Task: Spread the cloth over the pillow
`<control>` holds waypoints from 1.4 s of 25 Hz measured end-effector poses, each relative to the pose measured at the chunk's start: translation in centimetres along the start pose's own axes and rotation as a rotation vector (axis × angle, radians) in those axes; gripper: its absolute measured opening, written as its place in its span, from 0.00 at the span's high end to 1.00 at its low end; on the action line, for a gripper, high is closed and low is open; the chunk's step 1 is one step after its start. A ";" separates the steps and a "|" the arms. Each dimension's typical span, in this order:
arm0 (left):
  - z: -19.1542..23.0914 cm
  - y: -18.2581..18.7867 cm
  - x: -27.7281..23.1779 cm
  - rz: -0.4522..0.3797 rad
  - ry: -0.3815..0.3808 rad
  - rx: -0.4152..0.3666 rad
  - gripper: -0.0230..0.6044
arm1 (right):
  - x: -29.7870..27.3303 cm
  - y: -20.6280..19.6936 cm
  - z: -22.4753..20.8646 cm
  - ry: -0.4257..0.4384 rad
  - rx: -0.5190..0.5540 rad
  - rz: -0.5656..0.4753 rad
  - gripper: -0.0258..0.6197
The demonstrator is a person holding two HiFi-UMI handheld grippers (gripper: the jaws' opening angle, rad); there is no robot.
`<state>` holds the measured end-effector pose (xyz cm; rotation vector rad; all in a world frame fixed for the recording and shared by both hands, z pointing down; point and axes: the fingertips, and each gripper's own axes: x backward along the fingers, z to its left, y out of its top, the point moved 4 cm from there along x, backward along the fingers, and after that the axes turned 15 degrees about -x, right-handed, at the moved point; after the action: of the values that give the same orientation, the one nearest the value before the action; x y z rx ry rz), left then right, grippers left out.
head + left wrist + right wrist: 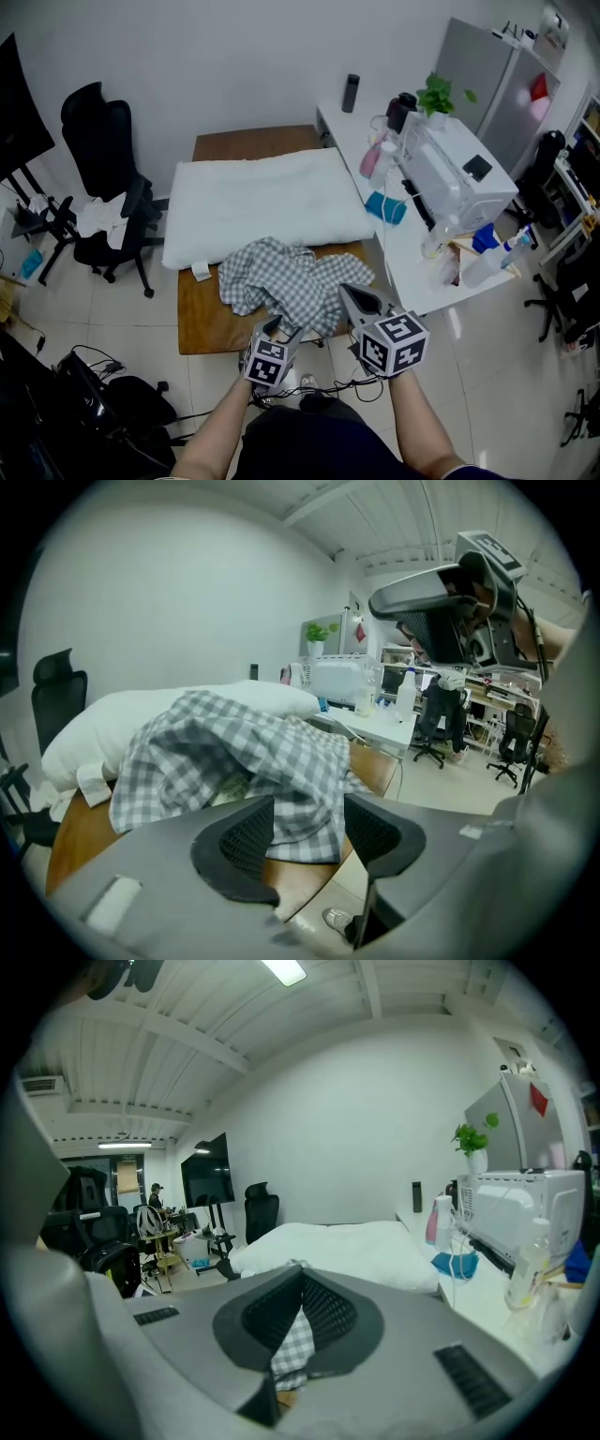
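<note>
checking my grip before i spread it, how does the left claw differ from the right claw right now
The left claw's jaws stand wide apart; the right claw's are closed together. The cloth only lies loose between the left claw's pads, unpinched, while the right claw clamps a fold of it. Both sit at the cloth's near edge, facing the pillow.

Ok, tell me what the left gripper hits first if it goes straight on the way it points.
The checked cloth. Its crumpled near edge lies straight ahead of the left gripper, between the open jaws, on the wooden table. Depth is unclear, but nothing seems nearer.
</note>
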<state>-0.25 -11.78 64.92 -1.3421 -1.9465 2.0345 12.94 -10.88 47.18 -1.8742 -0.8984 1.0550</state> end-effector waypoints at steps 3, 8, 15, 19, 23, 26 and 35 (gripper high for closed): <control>0.0 0.0 -0.9 0.017 0.004 0.013 0.57 | 0.4 0.0 -0.7 -0.017 -0.001 0.000 0.94; 0.6 -0.2 -2.1 0.034 0.025 0.027 0.62 | 0.5 -0.2 -1.6 -0.034 -0.005 0.010 0.94; 1.5 0.1 -1.8 0.027 0.073 0.027 0.89 | 0.2 0.0 -2.3 -0.032 -0.009 0.011 0.94; 2.5 1.3 -0.6 -0.022 0.105 0.039 0.89 | -0.4 0.1 -2.0 -0.015 -0.013 0.009 0.94; 3.5 2.2 1.0 -0.034 0.122 0.054 0.89 | -1.0 0.2 -1.5 0.003 -0.011 0.008 0.94; 4.8 3.7 2.6 -0.063 0.125 0.053 0.89 | -1.2 0.4 -1.3 0.010 -0.011 0.003 0.94; 10.9 11.7 8.2 -0.230 0.198 0.025 0.90 | -0.8 1.2 -1.8 0.003 -0.027 -0.032 0.94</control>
<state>-5.58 -18.55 49.17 -1.1992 -1.8847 1.7461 14.44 -12.63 46.97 -1.8770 -0.9418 1.0252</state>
